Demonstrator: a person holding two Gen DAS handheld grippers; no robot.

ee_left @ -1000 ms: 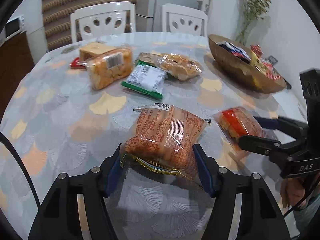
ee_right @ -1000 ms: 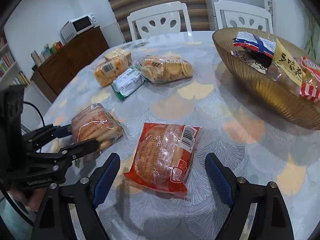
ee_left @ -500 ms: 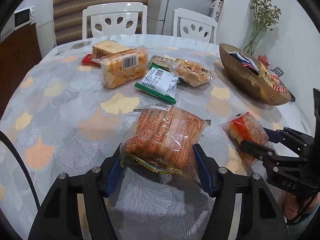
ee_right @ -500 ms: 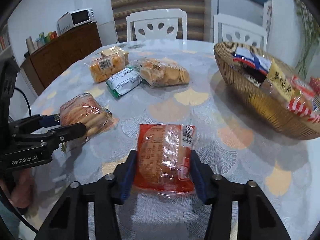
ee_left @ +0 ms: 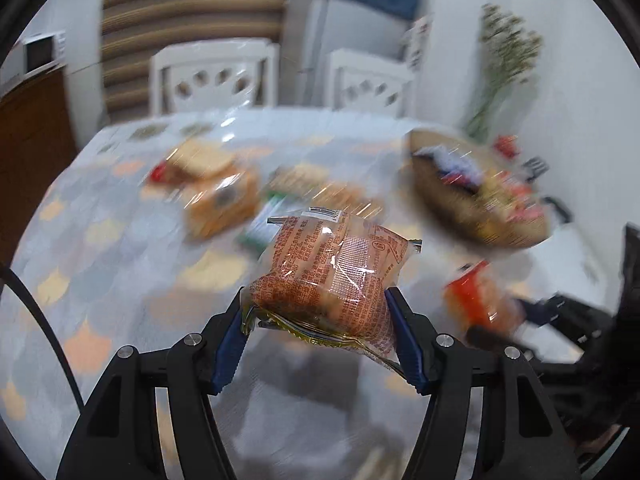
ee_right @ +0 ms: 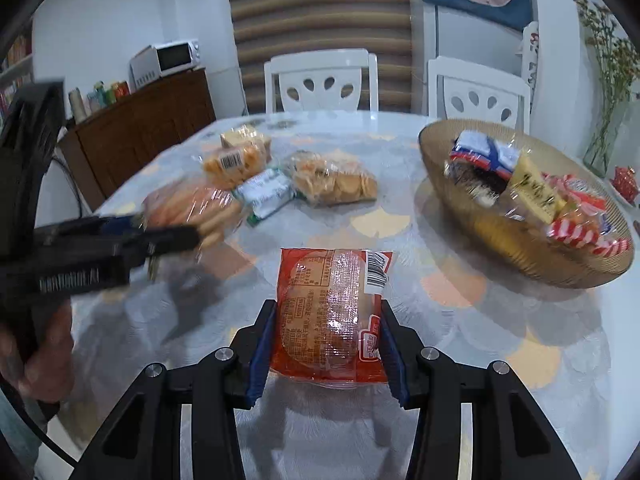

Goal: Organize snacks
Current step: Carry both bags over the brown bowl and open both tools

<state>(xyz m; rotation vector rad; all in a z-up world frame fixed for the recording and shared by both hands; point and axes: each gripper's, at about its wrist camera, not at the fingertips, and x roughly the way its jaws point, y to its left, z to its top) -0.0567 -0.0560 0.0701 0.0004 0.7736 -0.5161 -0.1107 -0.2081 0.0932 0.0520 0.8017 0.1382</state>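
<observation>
Home dining room, round cloth-covered table (ee_right: pixel 400 216), white chairs (ee_right: pixel 320 80), microwave (ee_right: pixel 172 58) on wooden sideboard (ee_right: pixel 140 128), fridge (ee_right: pixel 476 36)

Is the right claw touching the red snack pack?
Touching. In the right wrist view, the right claw presses its blue pads against both sides of the red snack pack.

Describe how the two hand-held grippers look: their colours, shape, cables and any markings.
Both look alike. The left hand-held gripper and the right hand-held gripper have matte black angular fingers with cut-outs, silver round bolts at the joints and ribbed blue pads. In the right wrist view, white lettering, too blurred to read, marks the left one's side. A thin black cable curves beside it.
</observation>
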